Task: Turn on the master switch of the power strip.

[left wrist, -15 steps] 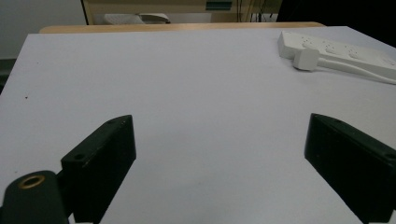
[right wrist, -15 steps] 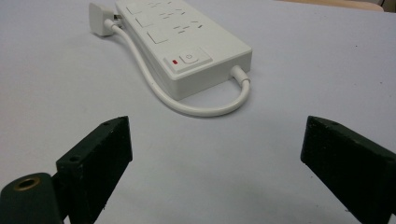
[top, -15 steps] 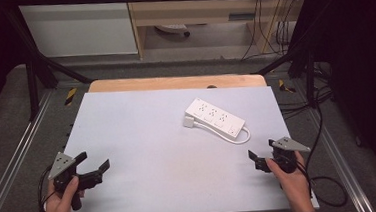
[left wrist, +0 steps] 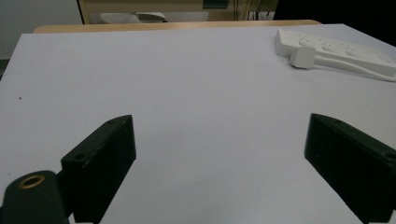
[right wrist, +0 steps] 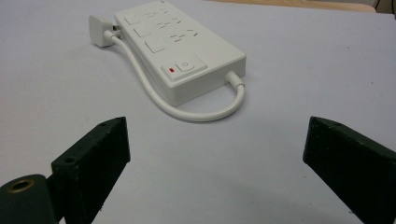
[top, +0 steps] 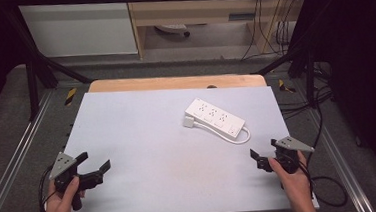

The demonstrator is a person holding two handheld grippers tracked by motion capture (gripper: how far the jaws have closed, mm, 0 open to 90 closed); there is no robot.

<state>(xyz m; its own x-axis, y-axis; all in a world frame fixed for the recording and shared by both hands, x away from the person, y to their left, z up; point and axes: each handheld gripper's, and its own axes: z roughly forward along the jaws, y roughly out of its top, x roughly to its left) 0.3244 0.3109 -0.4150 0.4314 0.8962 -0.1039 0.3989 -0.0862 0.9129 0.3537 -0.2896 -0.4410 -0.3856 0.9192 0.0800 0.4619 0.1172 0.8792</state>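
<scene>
A white power strip (top: 216, 117) lay flat on the pale table (top: 143, 139), toward the far right, angled with its switch end nearer me. Its short white cord (right wrist: 187, 109) looped from that end back along one long side to the plug (right wrist: 99, 30), which rested on the table at the far end, just beside the strip. Nothing else sat on the table.

My right gripper (top: 262, 162) was low at the near right edge, jaws spread wide with nothing between them, aimed at the strip's switch end but apart from it. My left gripper (top: 96, 173) was at the near left edge, well apart from the strip, jaws also wide and empty.

To start well, I judged I should bring the right jaws in level across the strip's narrow width, clear of the cord loop, so the pads met the casing squarely rather than pinching the cord.
</scene>
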